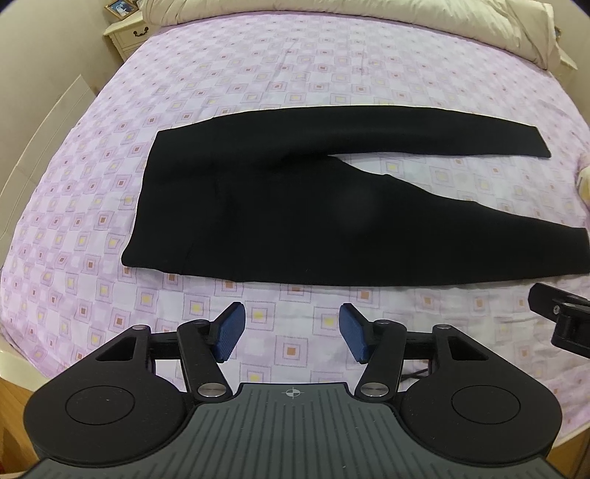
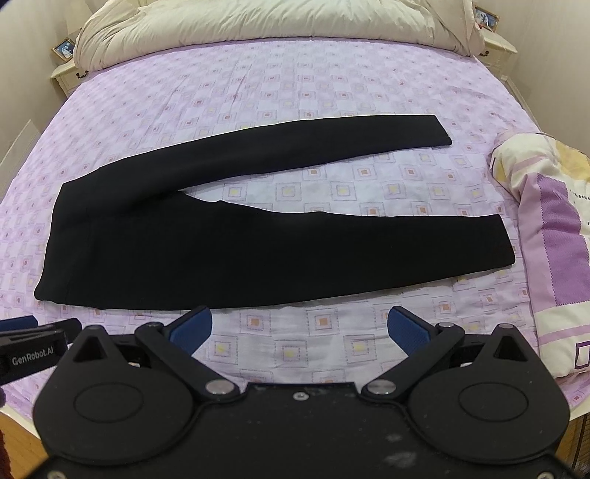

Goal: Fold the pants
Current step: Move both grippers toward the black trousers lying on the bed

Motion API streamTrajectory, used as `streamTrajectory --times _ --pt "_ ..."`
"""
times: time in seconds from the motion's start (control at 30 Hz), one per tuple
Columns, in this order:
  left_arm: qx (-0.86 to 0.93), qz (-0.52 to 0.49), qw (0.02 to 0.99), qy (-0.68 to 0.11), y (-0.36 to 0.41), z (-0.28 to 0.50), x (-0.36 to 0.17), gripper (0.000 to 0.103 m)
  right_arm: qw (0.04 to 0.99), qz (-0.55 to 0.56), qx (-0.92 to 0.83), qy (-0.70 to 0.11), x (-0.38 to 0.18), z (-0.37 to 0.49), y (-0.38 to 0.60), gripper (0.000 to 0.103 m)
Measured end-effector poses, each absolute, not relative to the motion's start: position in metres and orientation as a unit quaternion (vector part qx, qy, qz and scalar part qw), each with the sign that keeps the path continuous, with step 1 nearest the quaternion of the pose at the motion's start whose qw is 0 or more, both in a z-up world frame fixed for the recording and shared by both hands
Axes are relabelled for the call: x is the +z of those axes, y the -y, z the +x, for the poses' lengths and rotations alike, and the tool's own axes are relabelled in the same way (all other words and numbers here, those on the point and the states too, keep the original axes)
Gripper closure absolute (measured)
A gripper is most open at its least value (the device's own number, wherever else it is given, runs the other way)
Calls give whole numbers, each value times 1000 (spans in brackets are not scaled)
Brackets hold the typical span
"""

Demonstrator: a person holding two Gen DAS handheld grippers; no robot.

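Note:
Black pants (image 1: pixel 280 206) lie flat on the purple patterned bedspread (image 1: pixel 258 73), waistband to the left, both legs spread apart and running to the right. They also show in the right wrist view (image 2: pixel 206 250). My left gripper (image 1: pixel 291 331) is open and empty, hovering over the bedspread just in front of the pants' near edge. My right gripper (image 2: pixel 298 329) is open and empty, in front of the near leg. Part of the right gripper shows at the right edge of the left wrist view (image 1: pixel 560 317), and part of the left gripper at the left edge of the right wrist view (image 2: pixel 33 350).
A cream duvet (image 2: pixel 265 25) is bunched at the head of the bed. A purple and cream pillow (image 2: pixel 549 235) lies at the right, beside the leg ends. Nightstands (image 2: pixel 70 77) stand at both far corners. The bed's wooden edge (image 1: pixel 14 368) runs along the near side.

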State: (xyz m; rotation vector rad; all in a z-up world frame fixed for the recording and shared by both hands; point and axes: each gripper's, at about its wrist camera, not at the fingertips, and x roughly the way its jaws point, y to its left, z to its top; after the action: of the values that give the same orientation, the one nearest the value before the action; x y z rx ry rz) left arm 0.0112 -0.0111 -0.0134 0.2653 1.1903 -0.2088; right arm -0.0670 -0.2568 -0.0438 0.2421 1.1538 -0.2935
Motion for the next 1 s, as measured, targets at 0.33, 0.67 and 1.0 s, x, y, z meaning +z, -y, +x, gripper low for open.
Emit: streamTrajectory --times 0.33,0.67,1.0 --pt "-92 139 804 -570 16 16 -17 48 814 118 -130 -554 -52 -59 260 0" --pt "-82 144 786 -595 14 23 -27 48 806 112 -111 -571 -63 -47 253 0" --pt "-79 139 766 -623 17 57 -51 48 790 124 -93 -593 -85 -17 264 9"
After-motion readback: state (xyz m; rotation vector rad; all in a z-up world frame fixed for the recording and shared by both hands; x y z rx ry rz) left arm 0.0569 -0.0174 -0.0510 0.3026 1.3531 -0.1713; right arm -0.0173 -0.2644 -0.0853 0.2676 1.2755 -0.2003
